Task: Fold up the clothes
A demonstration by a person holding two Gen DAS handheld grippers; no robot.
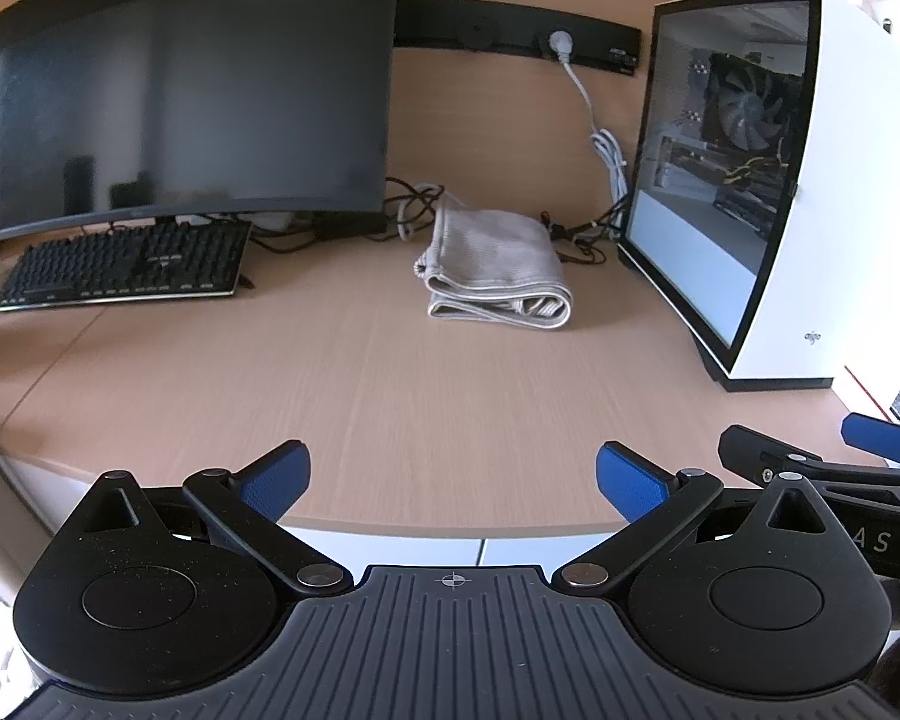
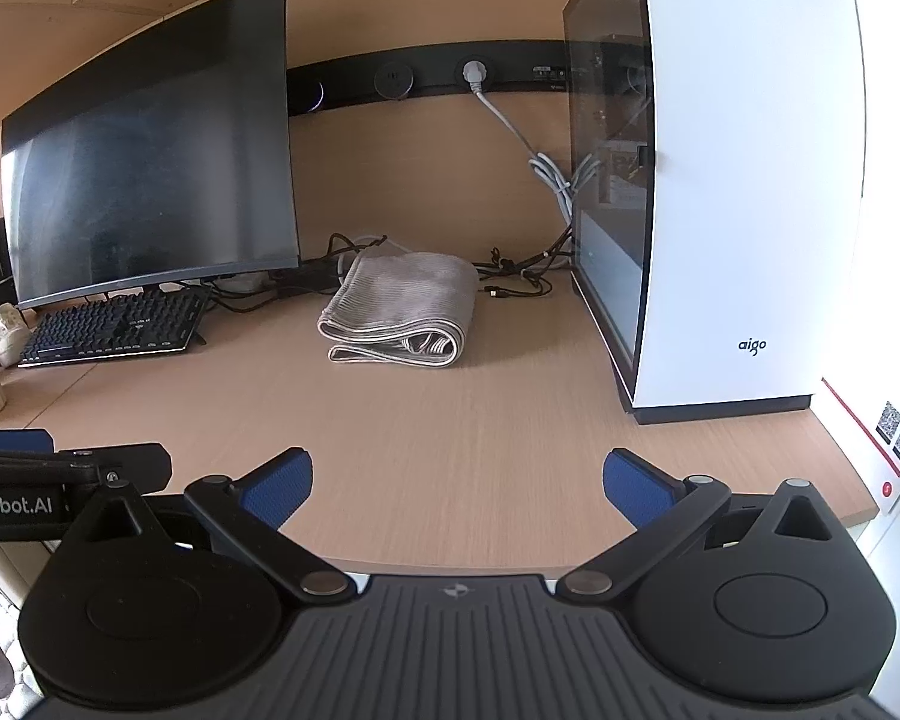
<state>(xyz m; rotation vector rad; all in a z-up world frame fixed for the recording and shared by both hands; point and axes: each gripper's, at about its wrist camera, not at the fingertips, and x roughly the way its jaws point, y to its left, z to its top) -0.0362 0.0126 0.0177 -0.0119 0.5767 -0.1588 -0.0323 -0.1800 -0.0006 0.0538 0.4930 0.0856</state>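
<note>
Left wrist view: my left hand-held gripper [image 1: 453,477] hangs wide open, empty, at the desk's [image 1: 360,396] near edge; the folded grey garment [image 1: 495,267] lies toward the back edge. Right wrist view: my right hand-held gripper [image 2: 457,483] gapes empty too; the garment [image 2: 405,312] looks soft and light, best pinched at its layered front hem.

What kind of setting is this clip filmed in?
Probably a home or office computer desk: a dark monitor, a keyboard and a white PC case stand on it, with a folded grey cloth between them.
</note>
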